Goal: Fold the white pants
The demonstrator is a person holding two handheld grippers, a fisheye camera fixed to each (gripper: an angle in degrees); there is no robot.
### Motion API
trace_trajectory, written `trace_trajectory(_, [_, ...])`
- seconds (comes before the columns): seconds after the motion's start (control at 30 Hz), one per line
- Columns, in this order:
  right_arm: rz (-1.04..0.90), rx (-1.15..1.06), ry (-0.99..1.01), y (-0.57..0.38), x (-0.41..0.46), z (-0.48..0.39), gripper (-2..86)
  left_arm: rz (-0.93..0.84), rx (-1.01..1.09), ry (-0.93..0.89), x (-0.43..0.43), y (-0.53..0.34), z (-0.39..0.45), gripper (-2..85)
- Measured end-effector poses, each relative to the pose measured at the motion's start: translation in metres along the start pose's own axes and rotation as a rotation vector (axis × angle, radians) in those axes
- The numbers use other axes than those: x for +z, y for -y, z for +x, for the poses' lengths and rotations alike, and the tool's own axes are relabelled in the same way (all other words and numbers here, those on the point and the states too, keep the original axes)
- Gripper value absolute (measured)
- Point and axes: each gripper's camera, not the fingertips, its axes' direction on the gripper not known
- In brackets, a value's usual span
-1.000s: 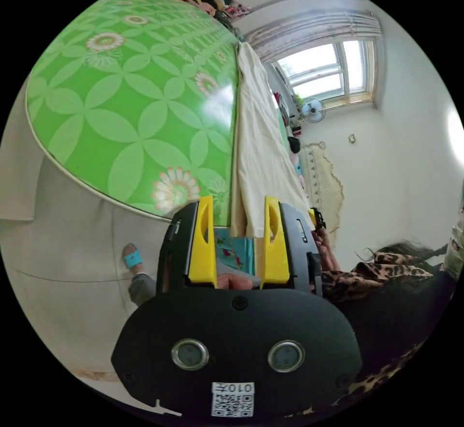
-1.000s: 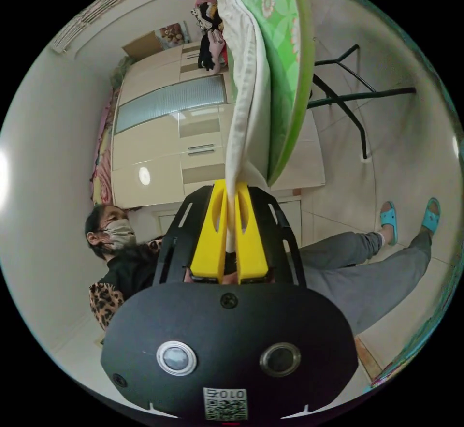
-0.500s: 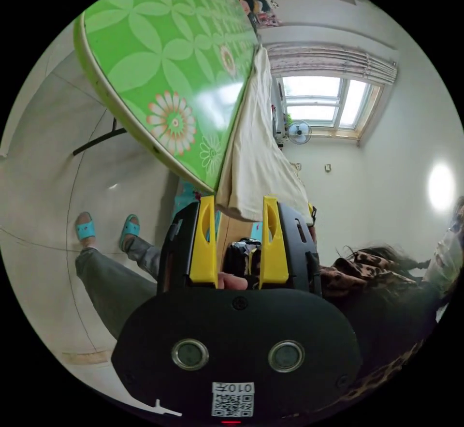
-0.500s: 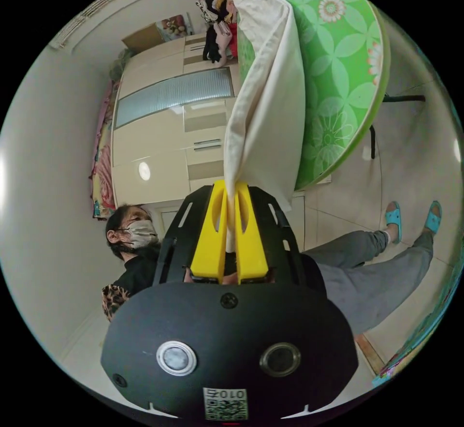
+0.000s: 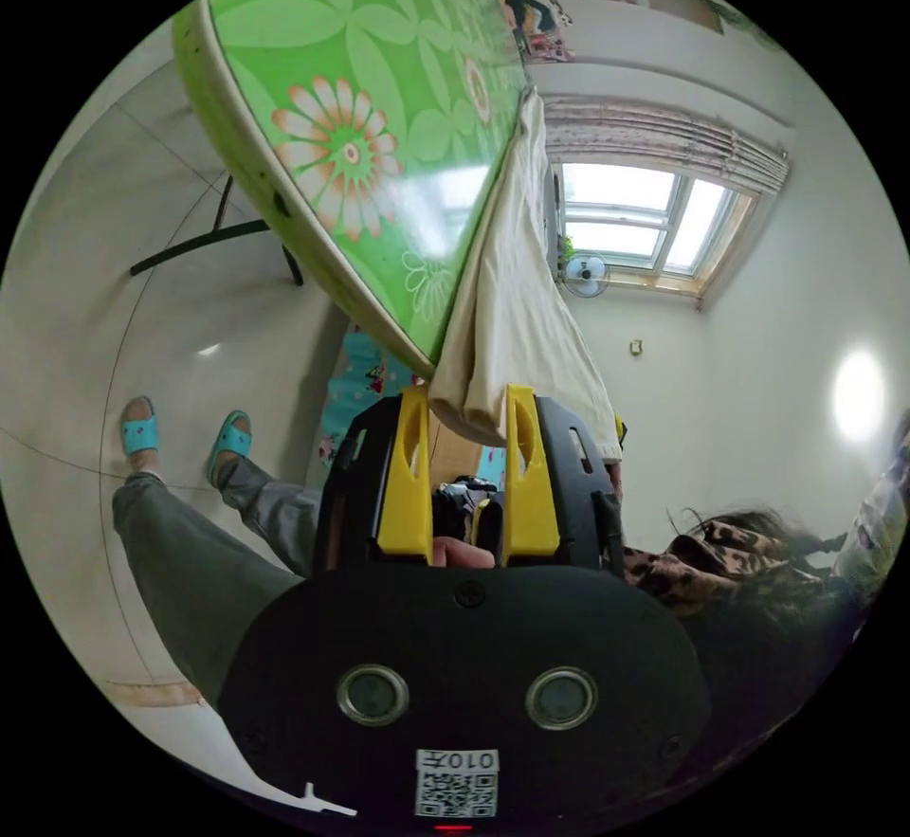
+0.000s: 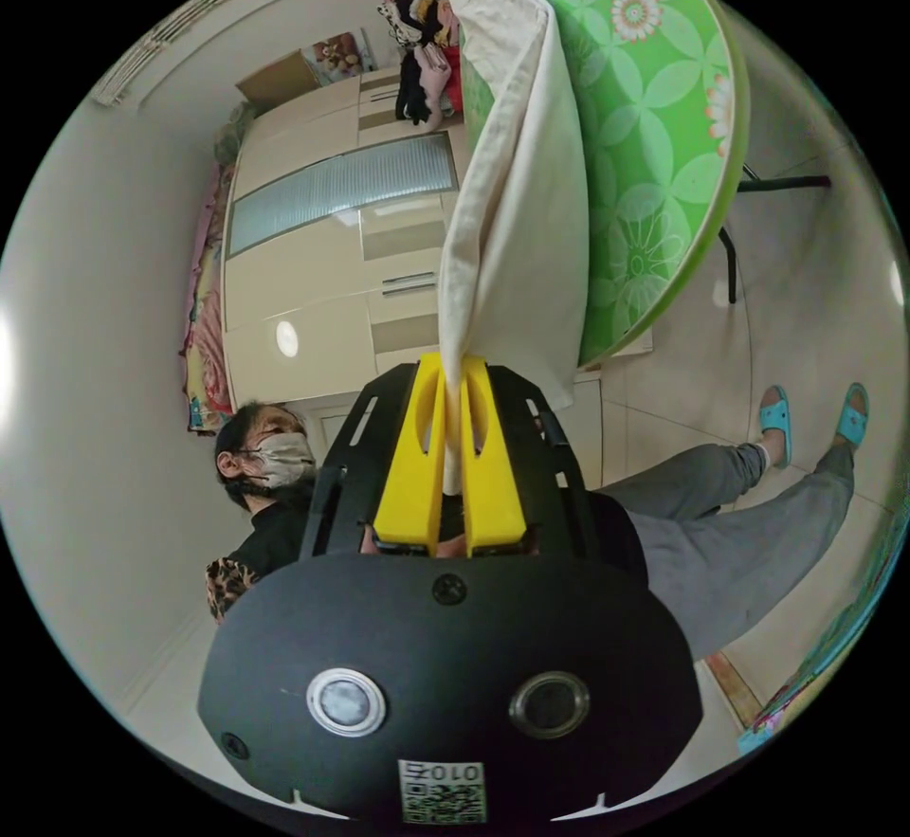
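Left gripper view first: the left gripper (image 5: 464, 401) has its two yellow jaws spread apart, with the folded lower edge of the white pants (image 5: 512, 325) hanging down between the tips. I can't tell if either jaw actually touches the cloth, but they're clearly not pinching it. The pants are soft, cream-white fabric, draped in a long strip along the edge of the green table (image 5: 379, 117) and spilling off the rim (glossy top, printed with pale leaf shapes and daisy-like flowers, round edge). Below the table there's pale tiled floor (image 5: 190, 325), dark metal table legs, and two turquoise sandals (image 5: 180, 434) on the person's feet, plus grey trouser legs. Further back, one window (image 5: 645, 230) with a pleated valance and one small fan (image 5: 586, 276) by the sill.

Over in the right gripper view, the right gripper (image 6: 453, 391) has its jaws pressed together on a bunched edge of the pants (image 6: 517, 211), which rise from the tips up to the table (image 6: 664, 145). Behind that, glossy cream wardrobe cabinets (image 6: 322, 287) with a frosted panel, and clothes piled at the far end.
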Motion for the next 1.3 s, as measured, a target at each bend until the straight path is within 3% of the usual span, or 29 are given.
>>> trace_trajectory(0.4, [-0.043, -0.013, -0.054, 0.042, -0.034, -0.014, 4.2, 0.115, 0.174, -0.102, -0.068, -0.004, 0.053, 7.0])
trace_trajectory(0.5, [-0.125, -0.043, -0.124, 0.052, -0.010, -0.015, 4.2, 0.169, 0.266, 0.031, -0.108, -0.011, 0.078, 6.7])
trace_trajectory(0.57, [-0.172, 0.009, -0.219, 0.058, 0.009, 0.006, 4.2, 0.180, 0.196, 0.139, -0.122, -0.014, 0.058, 6.4])
trace_trajectory(0.67, [-0.272, 0.095, -0.218, 0.076, 0.044, 0.043, 4.2, 0.213, 0.047, 0.134, -0.135, -0.016, 0.018, 6.2])
trace_trajectory(0.73, [-0.326, 0.049, -0.205, 0.088, 0.070, 0.036, 4.3, 0.270, 0.038, 0.114, -0.153, -0.018, 0.016, 6.1])
trace_trajectory(0.87, [-0.464, -0.059, -0.234, 0.114, 0.119, 0.013, 4.8, 0.335, 0.144, 0.251, -0.203, 0.001, 0.048, 5.9])
trace_trajectory(1.1, [-0.793, -0.188, -0.503, 0.122, 0.173, -0.015, 4.4, 0.421, 0.032, 0.444, -0.260, 0.045, 0.035, 5.1])
trace_trajectory(1.2, [-0.721, -0.166, -0.453, 0.125, 0.140, -0.021, 3.8, 0.474, -0.047, 0.322, -0.267, 0.043, 0.014, 4.4])
trace_trajectory(1.3, [-0.576, -0.226, -0.516, 0.123, 0.101, -0.049, 3.6, 0.516, -0.041, -0.022, -0.273, 0.024, -0.020, 3.4])
